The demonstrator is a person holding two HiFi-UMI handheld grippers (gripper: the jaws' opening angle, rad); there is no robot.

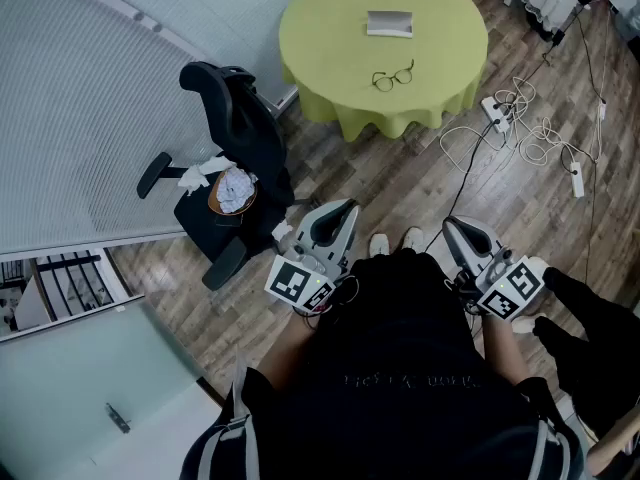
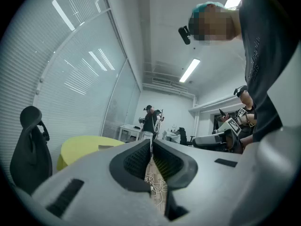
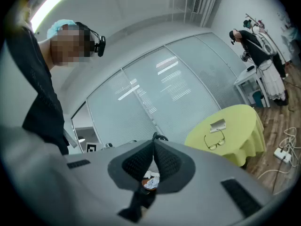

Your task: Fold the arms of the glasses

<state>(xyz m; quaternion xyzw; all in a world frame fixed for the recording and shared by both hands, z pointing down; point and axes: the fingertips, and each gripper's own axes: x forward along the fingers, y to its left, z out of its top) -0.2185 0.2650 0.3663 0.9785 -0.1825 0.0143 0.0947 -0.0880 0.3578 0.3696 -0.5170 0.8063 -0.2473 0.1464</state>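
Observation:
Dark-rimmed glasses (image 1: 393, 76) lie with their arms spread on the round yellow-green table (image 1: 330, 38), near its front edge. The right gripper view shows the glasses (image 3: 215, 140) far off on that table (image 3: 237, 135). Both grippers are held close to the person's body, well short of the table. My left gripper (image 1: 347, 208) is shut and empty, its jaws meeting at the tips (image 2: 151, 149). At the right of the head view, my right gripper (image 1: 449, 224) is also shut, with nothing between its pads (image 3: 154, 144).
A small grey case (image 1: 389, 23) lies behind the glasses. A black office chair (image 1: 235, 128) holding a bowl of crumpled paper (image 1: 232, 190) stands left of the table. White cables and power strips (image 1: 525, 128) litter the wooden floor at right. Another person's dark legs (image 1: 590, 318) are at right.

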